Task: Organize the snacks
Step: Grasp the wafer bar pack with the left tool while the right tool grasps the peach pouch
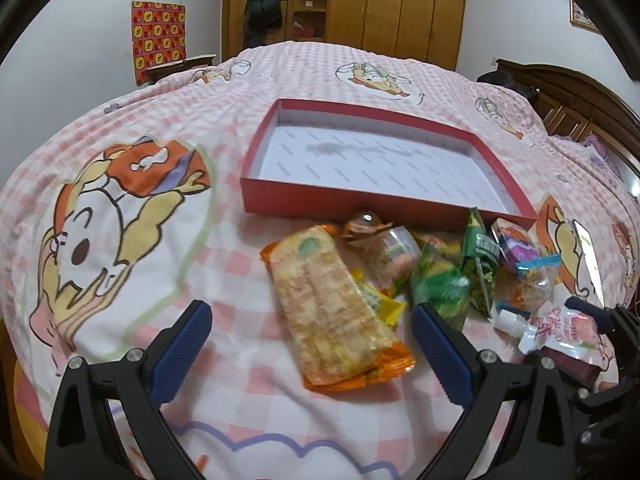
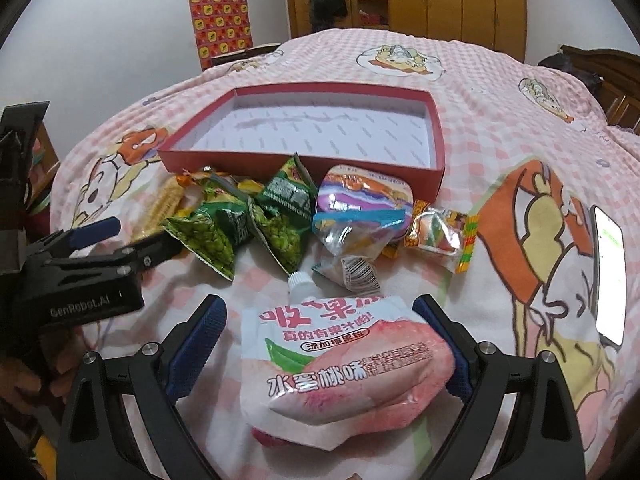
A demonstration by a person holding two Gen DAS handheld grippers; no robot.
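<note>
Right wrist view shows the right gripper [image 2: 316, 344] spread wide around a pink peach jelly pouch [image 2: 340, 356] at lower centre, its right pad touching the pouch edge, the left pad apart. The step looks like a first pickup: the red box [image 2: 300, 162] in the upper middle holds nothing. Next, the jaws need to press in on the soft, bulging pouch, white cap pointing away. The left gripper [image 1: 312, 344] hangs spread over an orange cracker pack [image 1: 332, 312].

Both wrist views looked forward, low and close over the bed [image 1: 120, 240]. They shared the red box [image 1: 256, 196] mid-frame and the snack pile [image 2: 248, 220].
</note>
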